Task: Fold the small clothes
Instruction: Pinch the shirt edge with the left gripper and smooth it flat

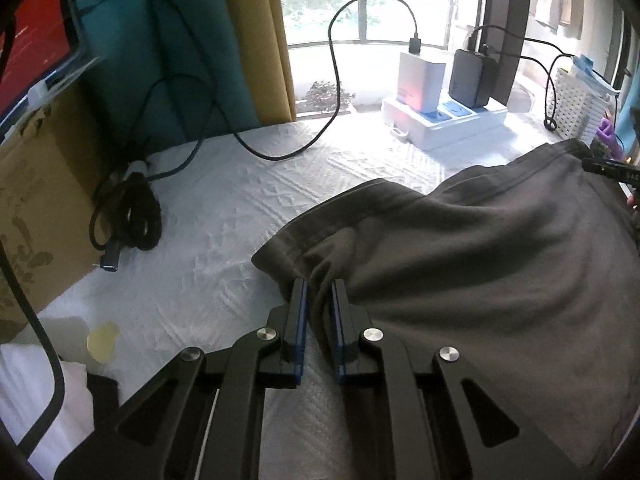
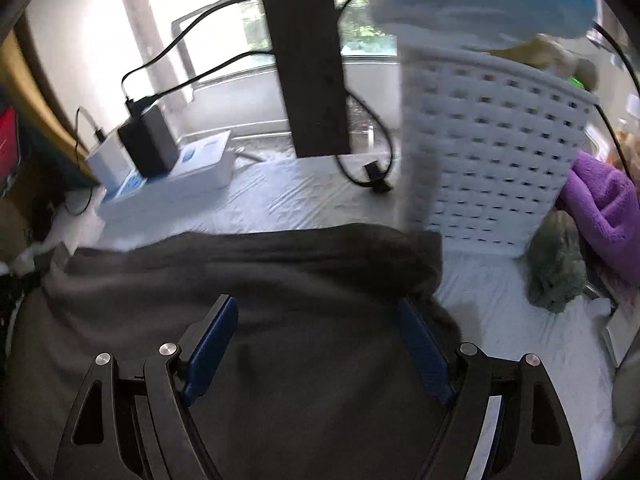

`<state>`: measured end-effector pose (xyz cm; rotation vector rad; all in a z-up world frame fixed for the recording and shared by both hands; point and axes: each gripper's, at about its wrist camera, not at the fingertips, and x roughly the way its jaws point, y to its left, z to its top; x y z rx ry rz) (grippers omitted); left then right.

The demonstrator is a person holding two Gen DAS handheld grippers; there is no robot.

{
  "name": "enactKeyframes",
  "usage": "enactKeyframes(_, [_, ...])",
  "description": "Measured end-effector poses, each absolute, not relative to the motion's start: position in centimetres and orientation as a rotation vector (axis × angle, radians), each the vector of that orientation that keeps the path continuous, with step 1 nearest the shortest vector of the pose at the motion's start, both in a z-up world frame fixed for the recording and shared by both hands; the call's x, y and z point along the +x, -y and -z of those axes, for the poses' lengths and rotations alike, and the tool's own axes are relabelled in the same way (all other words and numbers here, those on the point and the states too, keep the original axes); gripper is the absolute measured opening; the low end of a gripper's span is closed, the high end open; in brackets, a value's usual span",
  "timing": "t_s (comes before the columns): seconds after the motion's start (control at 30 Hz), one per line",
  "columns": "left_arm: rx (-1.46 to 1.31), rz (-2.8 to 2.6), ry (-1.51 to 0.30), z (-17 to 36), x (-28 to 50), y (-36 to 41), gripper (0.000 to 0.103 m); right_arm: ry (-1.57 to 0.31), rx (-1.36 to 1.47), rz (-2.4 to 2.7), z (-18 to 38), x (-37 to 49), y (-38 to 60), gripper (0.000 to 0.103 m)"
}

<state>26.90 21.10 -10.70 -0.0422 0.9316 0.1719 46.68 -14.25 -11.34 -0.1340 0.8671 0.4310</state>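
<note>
A dark grey garment (image 1: 460, 264) lies spread on the white textured sheet (image 1: 224, 216). My left gripper (image 1: 319, 286) is shut on a bunched fold at the garment's near left corner, cloth pinched between its blue pads. In the right wrist view the same grey garment (image 2: 280, 280) fills the lower half, blurred. My right gripper (image 2: 316, 312) hovers over it with its jaws wide apart and nothing pinched between the blue pads. The right gripper's tip (image 1: 608, 168) shows at the far right edge of the left wrist view.
A white perforated laundry basket (image 2: 496, 152) stands at the right with clothes in it. Purple cloth (image 2: 604, 204) and a green cloth (image 2: 556, 264) lie beside it. A power strip with chargers (image 1: 444, 100), black cables (image 1: 128, 216) and a cardboard box (image 1: 36, 200) line the back and left.
</note>
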Motion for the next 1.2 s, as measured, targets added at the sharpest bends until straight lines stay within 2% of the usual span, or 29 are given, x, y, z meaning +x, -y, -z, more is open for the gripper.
enactKeyframes(0.33, [-0.141,-0.218,-0.911,9.0,24.7,-22.0,0.018,-0.828,-0.133,-0.328,9.2,43.6,17.3,0.083])
enactKeyframes(0.4, [-0.162,-0.220,-0.903,8.7,23.6,-22.1,0.033,-0.817,-0.132,-0.323,8.8,42.4,18.0,0.083])
enactKeyframes(0.43, [-0.166,-0.221,-0.902,8.6,23.1,-22.0,0.036,-0.812,-0.134,-0.321,8.5,41.7,18.4,0.083])
enactKeyframes(0.63, [-0.184,-0.156,-0.895,7.9,19.2,-19.9,0.041,-0.798,-0.131,-0.309,7.7,37.8,19.5,0.083])
enactKeyframes(0.7, [-0.221,-0.099,-0.884,7.9,17.6,-19.1,0.055,-0.802,-0.126,-0.310,7.8,36.3,19.9,0.083])
enactKeyframes(0.73, [-0.233,-0.081,-0.882,7.9,16.8,-18.7,0.057,-0.804,-0.127,-0.308,8.0,35.7,20.0,0.083])
enactKeyframes(1.2, [-0.284,-0.059,-0.937,10.7,9.7,-16.5,0.058,-0.836,-0.151,-0.260,10.9,28.1,21.7,0.083])
